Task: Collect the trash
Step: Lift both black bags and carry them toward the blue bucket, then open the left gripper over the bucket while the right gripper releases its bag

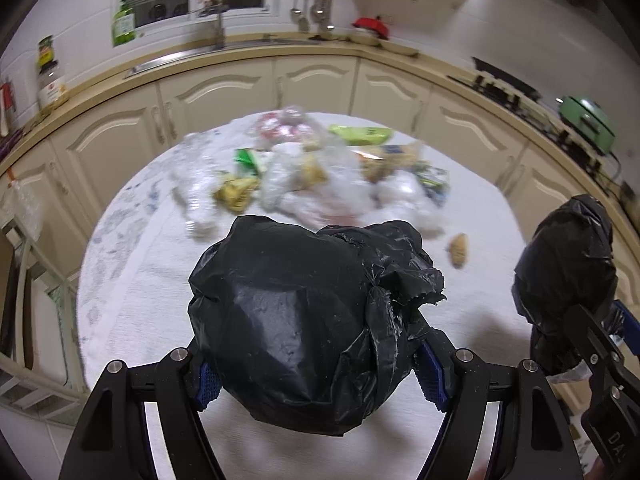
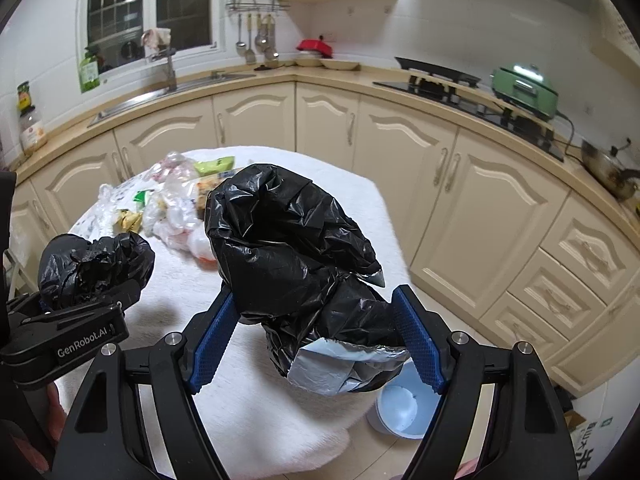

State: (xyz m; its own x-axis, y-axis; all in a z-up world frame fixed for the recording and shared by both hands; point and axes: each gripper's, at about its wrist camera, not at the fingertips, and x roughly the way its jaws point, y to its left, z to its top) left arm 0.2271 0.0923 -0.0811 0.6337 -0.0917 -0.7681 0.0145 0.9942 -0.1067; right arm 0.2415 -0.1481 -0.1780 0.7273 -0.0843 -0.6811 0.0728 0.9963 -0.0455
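Nearest, the left gripper [image 1: 320, 376] has its jaws pinching a bunched black trash bag [image 1: 304, 320]. The right gripper [image 2: 316, 344] pinches another bunch of black bag [image 2: 288, 248] with silver foil [image 2: 340, 364] showing beneath; whether both bunches are one bag I cannot tell. The film looks light, limp and slippery, so gathered folds probably give the surest hold. Farther off on the white-covered worktop [image 2: 256, 392] lies the trash pile [image 1: 312, 172]: crumpled clear plastic and snack wrappers, likely light and crushable. A blue bin [image 2: 400, 404] stands on the floor at right.
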